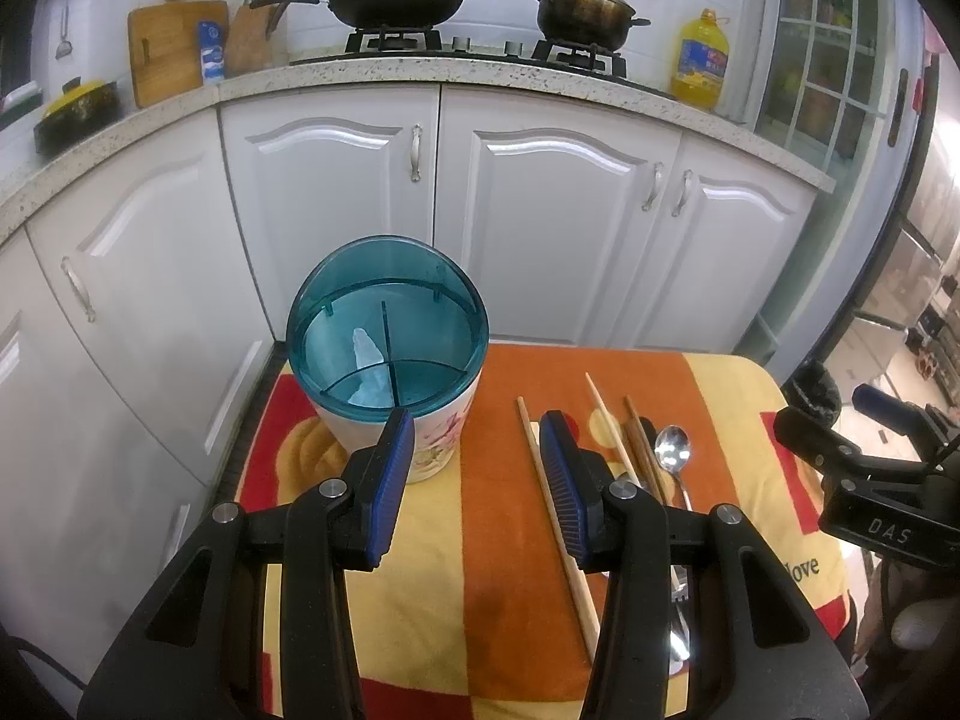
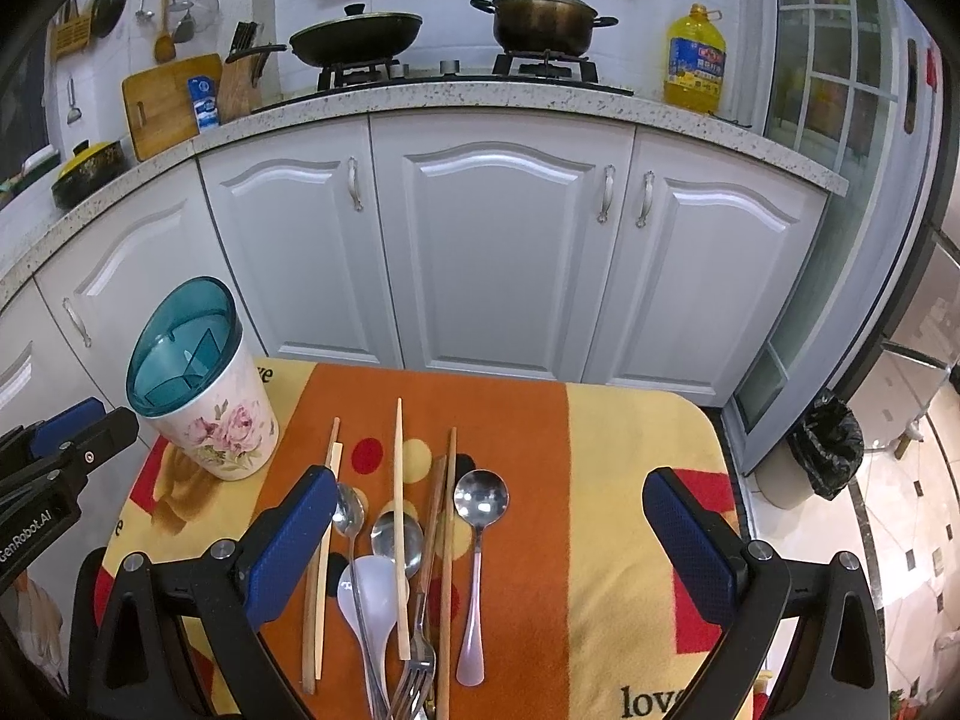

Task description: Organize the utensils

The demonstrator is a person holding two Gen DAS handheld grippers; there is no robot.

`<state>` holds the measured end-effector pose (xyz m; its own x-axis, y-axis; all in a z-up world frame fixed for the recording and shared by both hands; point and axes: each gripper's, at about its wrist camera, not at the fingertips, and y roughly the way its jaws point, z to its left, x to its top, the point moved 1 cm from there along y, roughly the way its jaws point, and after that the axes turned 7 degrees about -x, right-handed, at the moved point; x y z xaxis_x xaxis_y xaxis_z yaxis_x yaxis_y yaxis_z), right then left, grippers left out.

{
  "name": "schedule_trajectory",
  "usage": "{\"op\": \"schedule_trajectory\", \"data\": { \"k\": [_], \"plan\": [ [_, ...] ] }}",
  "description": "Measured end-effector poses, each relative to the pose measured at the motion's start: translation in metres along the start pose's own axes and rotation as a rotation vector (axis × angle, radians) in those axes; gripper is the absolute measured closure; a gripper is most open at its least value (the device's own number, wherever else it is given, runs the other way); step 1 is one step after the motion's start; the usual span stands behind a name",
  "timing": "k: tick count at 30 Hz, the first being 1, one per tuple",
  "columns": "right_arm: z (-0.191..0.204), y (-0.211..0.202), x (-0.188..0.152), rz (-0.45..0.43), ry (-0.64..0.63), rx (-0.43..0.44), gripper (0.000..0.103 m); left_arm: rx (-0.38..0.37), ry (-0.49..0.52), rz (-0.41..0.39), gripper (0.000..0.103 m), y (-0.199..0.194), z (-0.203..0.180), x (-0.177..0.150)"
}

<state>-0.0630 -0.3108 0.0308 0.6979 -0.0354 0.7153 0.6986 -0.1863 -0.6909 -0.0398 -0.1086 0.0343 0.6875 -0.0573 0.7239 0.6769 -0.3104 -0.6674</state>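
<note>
A floral holder [image 1: 387,354] [image 2: 201,396] with a teal divided insert stands at the towel's far left. Loose utensils lie side by side on the towel: wooden chopsticks [image 2: 400,516] [image 1: 555,522], metal spoons [image 2: 479,516] [image 1: 672,450], a white ladle spoon [image 2: 375,600] and a fork [image 2: 417,672]. My left gripper [image 1: 477,480] hovers open just in front of the holder, left of the chopsticks, nothing between its blue pads. My right gripper [image 2: 489,540] hangs open and wide above the utensil pile, holding nothing. Each gripper shows at the edge of the other view.
An orange, yellow and red towel [image 2: 600,480] covers a small table. White cabinet doors [image 2: 498,252] stand just behind it, under a counter with a wok [image 2: 357,36], a pot [image 2: 543,18] and an oil bottle [image 2: 695,57]. A black-bagged bin [image 2: 825,450] sits at the right.
</note>
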Motion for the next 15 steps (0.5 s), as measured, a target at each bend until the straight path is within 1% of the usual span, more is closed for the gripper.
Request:
{"op": "schedule_trajectory", "data": {
  "k": [15],
  "plan": [
    [0.0000,-0.0042,0.0018,-0.009,-0.006,0.010,0.001,-0.005,-0.011,-0.012,0.060,-0.0033,-0.0024,0.0052]
  ]
}}
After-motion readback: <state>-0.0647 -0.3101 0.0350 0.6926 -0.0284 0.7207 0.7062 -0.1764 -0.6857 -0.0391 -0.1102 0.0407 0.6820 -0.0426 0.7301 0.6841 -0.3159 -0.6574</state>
